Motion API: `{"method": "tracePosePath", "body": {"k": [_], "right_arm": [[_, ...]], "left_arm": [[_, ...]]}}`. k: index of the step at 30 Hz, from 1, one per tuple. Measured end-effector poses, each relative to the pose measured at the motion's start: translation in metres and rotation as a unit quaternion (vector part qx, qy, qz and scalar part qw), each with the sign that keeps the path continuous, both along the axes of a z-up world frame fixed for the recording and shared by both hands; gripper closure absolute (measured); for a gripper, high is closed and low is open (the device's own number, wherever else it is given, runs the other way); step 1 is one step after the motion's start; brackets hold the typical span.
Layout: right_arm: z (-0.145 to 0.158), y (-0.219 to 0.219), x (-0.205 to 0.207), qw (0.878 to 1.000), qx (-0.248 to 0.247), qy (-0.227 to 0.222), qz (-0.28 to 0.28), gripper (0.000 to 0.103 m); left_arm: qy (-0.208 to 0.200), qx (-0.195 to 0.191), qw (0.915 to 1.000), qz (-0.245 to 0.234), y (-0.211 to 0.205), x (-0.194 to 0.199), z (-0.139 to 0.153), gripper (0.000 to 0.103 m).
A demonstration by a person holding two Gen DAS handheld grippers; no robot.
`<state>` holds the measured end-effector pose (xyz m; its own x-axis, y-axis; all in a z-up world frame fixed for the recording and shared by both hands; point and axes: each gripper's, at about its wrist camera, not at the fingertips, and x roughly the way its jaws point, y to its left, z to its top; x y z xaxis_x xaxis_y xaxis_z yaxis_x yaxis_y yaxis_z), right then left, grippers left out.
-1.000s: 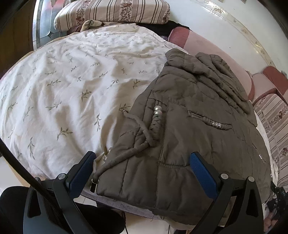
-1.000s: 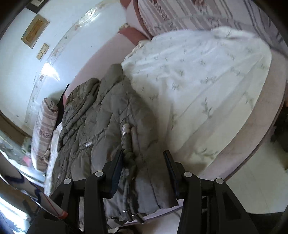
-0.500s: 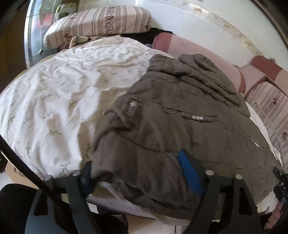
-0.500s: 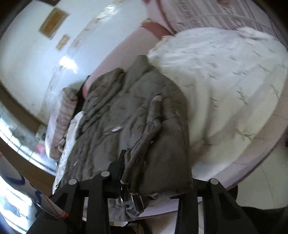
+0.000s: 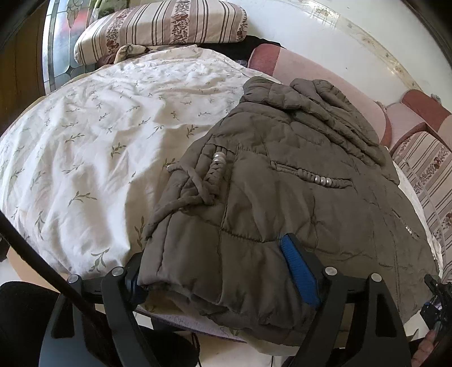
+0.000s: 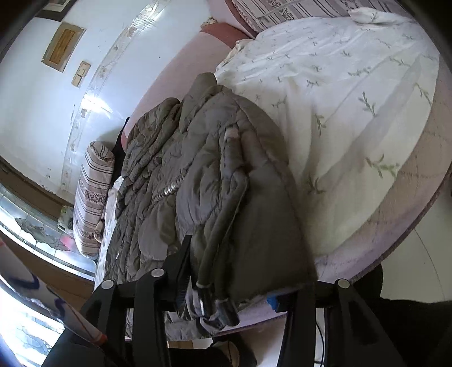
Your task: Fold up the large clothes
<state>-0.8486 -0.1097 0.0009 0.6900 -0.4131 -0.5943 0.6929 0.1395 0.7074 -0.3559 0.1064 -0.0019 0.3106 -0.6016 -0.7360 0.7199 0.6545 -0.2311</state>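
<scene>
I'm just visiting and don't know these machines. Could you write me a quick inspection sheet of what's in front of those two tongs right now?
Surface: bed under a white quilt with a green sprig print, rumpled.
Job's things: olive-brown quilted padded jacket lying at the bed's near edge, its braided drawstring cord loose on top.
Clutter: striped floral pillow at the far end.
Grippers: left tongs astride the jacket's hem, jaws opening, fabric between them; right tongs astride the hem and cord ends, jaws opening.
Cables: thin dark cord crossing the left view's lower corner.
Surroundings: pink padded headboard, white wall, pale floor.
</scene>
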Motion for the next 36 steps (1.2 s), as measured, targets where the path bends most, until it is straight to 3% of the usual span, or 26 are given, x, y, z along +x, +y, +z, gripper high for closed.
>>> {"method": "tracePosePath", "body": {"k": [1, 3, 4, 5, 7, 9, 15, 21, 28, 33, 36], "right_arm": [[0.0, 0.001, 0.002, 1.0, -0.003, 0.003, 0.002, 0.052], [0.002, 0.001, 0.005, 1.0, -0.012, 0.012, 0.008, 0.06], [0.005, 0.002, 0.006, 1.0, -0.02, 0.018, 0.01, 0.07], [0.008, 0.002, 0.009, 0.999, -0.029, 0.018, 0.013, 0.075], [0.015, 0.006, 0.012, 0.998, -0.053, 0.033, 0.017, 0.077], [0.02, 0.009, 0.019, 0.995, -0.074, 0.06, 0.024, 0.077], [0.007, 0.002, 0.019, 0.996, -0.043, 0.078, 0.025, 0.069], [0.007, 0.002, 0.022, 0.994, -0.048, 0.09, 0.029, 0.063], [0.006, 0.002, 0.019, 0.995, -0.046, 0.085, 0.028, 0.062], [0.006, 0.001, 0.02, 0.995, -0.045, 0.084, 0.031, 0.058], [0.007, 0.002, 0.023, 0.995, -0.046, 0.086, 0.035, 0.054]], "left_arm": [[0.001, -0.001, 1.0, 0.0, 0.0, 0.0, 0.0, 0.02], [-0.006, 0.001, 1.0, -0.003, 0.0, -0.002, 0.0, 0.023], [-0.007, -0.001, 1.0, -0.005, 0.0, -0.002, 0.0, 0.034], [-0.01, -0.004, 0.9998, -0.014, -0.001, -0.004, 0.001, 0.038], [-0.027, -0.006, 0.9994, -0.021, -0.002, -0.009, 0.004, 0.05], [-0.045, -0.004, 0.9986, -0.027, -0.004, -0.015, 0.006, 0.052], [-0.046, 0.003, 0.9986, -0.026, -0.008, -0.013, 0.003, 0.052], [-0.068, 0.007, 0.9973, -0.027, -0.011, -0.019, 0.003, 0.052], [-0.135, -0.029, 0.9898, -0.035, -0.006, -0.035, 0.026, 0.052], [-0.094, 0.004, 0.9949, -0.039, -0.016, -0.023, 0.012, 0.052], [-0.055, 0.017, 0.9981, -0.024, -0.017, -0.011, 0.001, 0.04]]}}
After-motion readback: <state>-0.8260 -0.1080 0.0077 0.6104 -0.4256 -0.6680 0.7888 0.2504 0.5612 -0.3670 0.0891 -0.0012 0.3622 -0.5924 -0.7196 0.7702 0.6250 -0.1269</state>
